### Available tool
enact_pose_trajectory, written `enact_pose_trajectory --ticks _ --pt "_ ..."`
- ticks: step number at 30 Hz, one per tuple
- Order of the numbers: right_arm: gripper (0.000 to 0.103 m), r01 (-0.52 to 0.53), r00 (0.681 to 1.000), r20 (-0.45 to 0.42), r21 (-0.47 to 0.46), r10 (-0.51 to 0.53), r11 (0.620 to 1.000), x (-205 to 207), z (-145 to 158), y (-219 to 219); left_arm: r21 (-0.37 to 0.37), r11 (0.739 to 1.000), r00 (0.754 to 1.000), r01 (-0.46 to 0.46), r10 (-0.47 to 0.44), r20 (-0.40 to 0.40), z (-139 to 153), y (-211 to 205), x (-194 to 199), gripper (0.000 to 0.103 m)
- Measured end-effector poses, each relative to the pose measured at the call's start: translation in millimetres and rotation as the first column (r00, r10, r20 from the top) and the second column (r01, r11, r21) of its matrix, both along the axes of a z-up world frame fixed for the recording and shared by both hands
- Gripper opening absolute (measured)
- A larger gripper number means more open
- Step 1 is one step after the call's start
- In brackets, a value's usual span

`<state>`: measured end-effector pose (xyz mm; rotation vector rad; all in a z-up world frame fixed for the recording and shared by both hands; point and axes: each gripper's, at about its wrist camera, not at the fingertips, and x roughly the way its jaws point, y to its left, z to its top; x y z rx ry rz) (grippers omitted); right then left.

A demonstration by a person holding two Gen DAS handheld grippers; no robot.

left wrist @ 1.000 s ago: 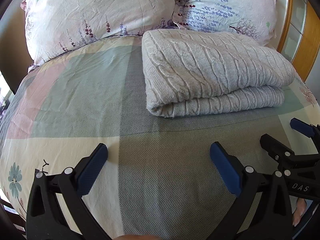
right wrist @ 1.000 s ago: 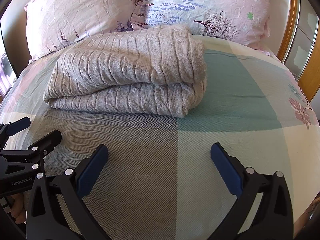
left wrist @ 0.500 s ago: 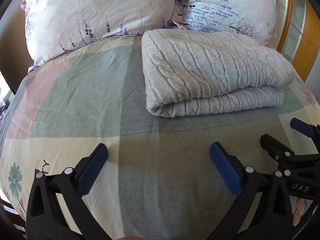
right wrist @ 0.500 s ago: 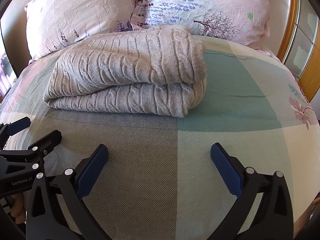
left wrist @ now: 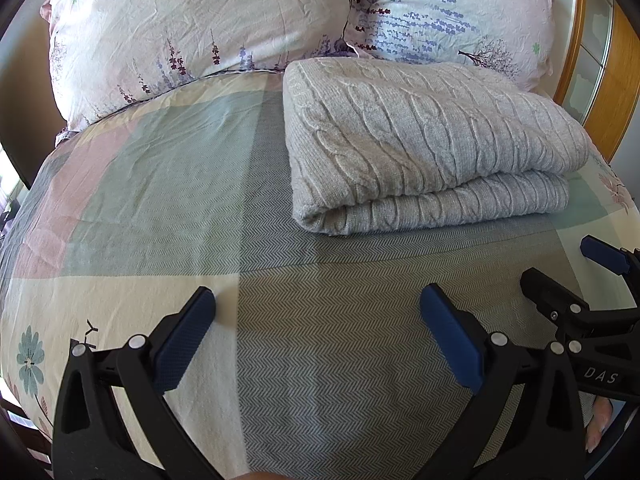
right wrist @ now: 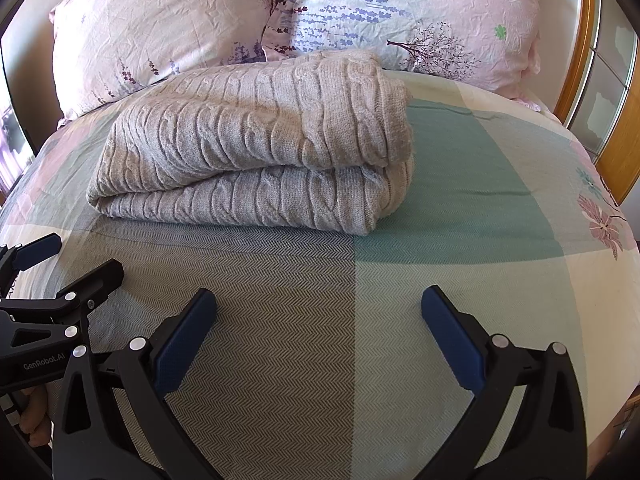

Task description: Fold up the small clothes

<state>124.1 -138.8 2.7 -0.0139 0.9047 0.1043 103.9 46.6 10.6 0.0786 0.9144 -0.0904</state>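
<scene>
A grey cable-knit sweater (left wrist: pixel 424 144) lies folded in a thick stack on the bed, also in the right wrist view (right wrist: pixel 260 148). My left gripper (left wrist: pixel 316 320) is open and empty, hovering over the sheet in front of the sweater's left end. My right gripper (right wrist: pixel 318 320) is open and empty, in front of the sweater's right end. Each gripper shows at the edge of the other's view: the right one (left wrist: pixel 568 272) and the left one (right wrist: pixel 68 264). Neither touches the sweater.
The bed has a patchwork sheet (left wrist: pixel 168 184) in green, grey, pink and cream. Two floral pillows (left wrist: pixel 192 28) (right wrist: pixel 420 12) stand behind the sweater. A wooden frame (right wrist: pixel 618 136) runs along the right side of the bed.
</scene>
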Motion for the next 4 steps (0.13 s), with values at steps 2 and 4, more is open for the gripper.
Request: enact_pose_trajectory --ticks 2,4 --pt "0.102 0.000 1.000 0.000 0.000 0.000 1.000 0.0 -0.1 0.1 0.000 1.000 1.000 0.000 0.000 0.000 -0.1 -0.2 0.0 0.101" --pt "0.102 0.001 1.000 0.000 0.000 -0.001 1.000 0.0 -0.1 0.1 0.000 1.000 1.000 -0.001 0.001 0.000 -0.2 -0.3 -0.3 0.101"
